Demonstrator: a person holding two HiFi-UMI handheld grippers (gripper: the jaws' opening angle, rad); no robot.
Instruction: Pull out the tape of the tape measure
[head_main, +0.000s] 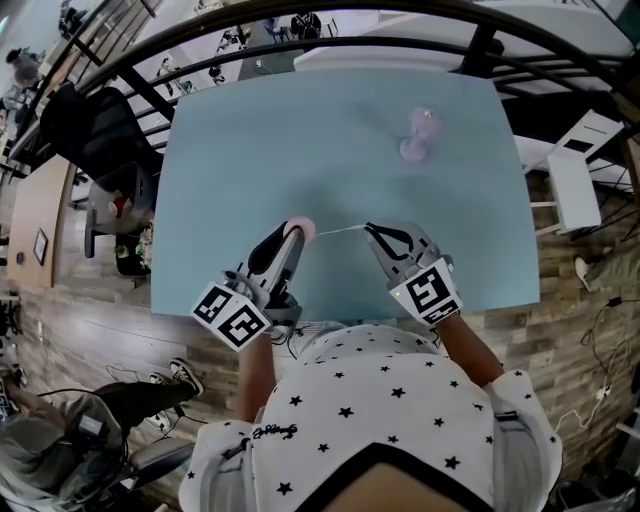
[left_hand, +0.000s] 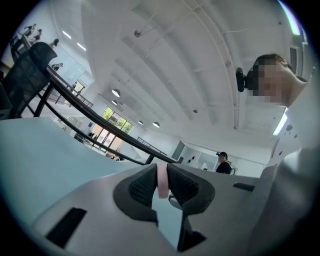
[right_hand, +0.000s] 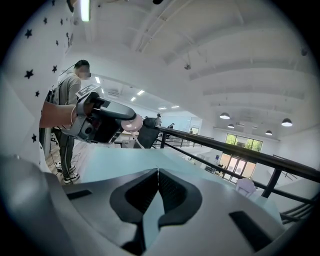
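Note:
A small round pink tape measure (head_main: 303, 230) is pinched between the pads of my left gripper (head_main: 295, 234), a little above the pale blue table (head_main: 260, 150). In the left gripper view its pink edge (left_hand: 162, 181) stands upright between the jaws of the left gripper (left_hand: 162, 175). A thin white tape (head_main: 340, 230) runs from it rightward to my right gripper (head_main: 368, 228), which is shut on the tape's end. In the right gripper view the right gripper (right_hand: 158, 172) has its jaws closed together. Beyond it are the left gripper (right_hand: 97, 122), the pink case (right_hand: 128, 123) and the tape (right_hand: 138, 141).
A pale lilac object (head_main: 420, 135) stands on the table's far right and shows small in the right gripper view (right_hand: 246, 186). A black chair (head_main: 100, 130) is off the left edge, white furniture (head_main: 575, 185) off the right. A dark railing (head_main: 330, 45) runs behind the table.

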